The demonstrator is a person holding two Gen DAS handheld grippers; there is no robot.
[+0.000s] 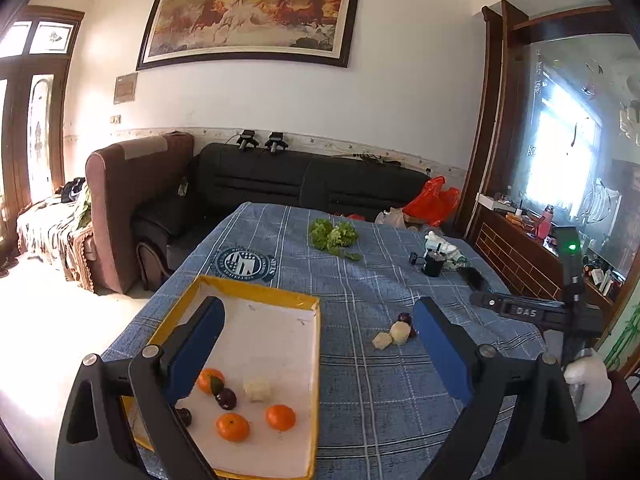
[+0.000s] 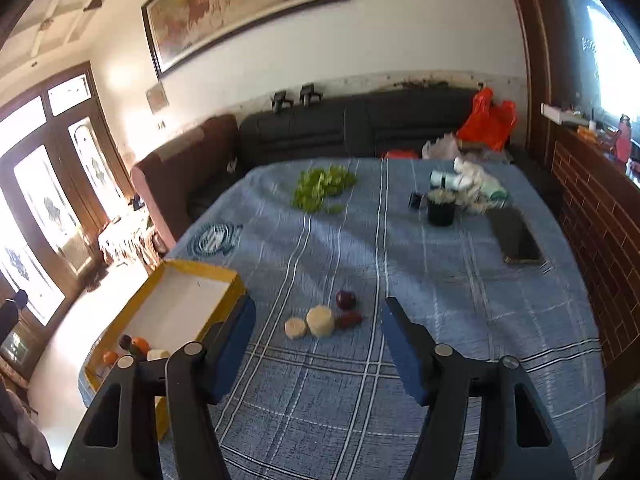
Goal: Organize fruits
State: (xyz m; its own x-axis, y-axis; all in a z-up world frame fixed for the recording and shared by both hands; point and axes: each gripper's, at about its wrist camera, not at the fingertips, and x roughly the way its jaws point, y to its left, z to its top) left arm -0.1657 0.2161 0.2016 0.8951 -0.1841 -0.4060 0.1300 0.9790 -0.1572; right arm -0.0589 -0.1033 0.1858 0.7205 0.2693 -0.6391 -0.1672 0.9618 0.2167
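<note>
Left tongs [image 1: 318, 344] wide apart, empty, above yellow tray [image 1: 256, 292]; right tongs [image 2: 318, 334] parted, empty | plum [image 2: 346, 299] ahead

black grippers [image 1: 318, 320] w/ blue finger pads [image 2: 404, 344], silver pivot screws.

plum [image 1: 185, 416] half hidden behind tool finger [image 1: 160, 408]

White plastered wall [image 1: 400, 92] bearing a large dark-framed painting of galloping horses [image 1: 248, 16]. Below it, a black leather sofa [image 1: 320, 180] adjoins a brown upholstered armchair [image 1: 132, 200]. At left, dark wooden glazed doors [image 1: 36, 100] admit strong daylight onto the pale glossy floor [image 1: 52, 320]. At right, a dark wooden cabinet with a mirrored panel [image 1: 568, 140].
</note>
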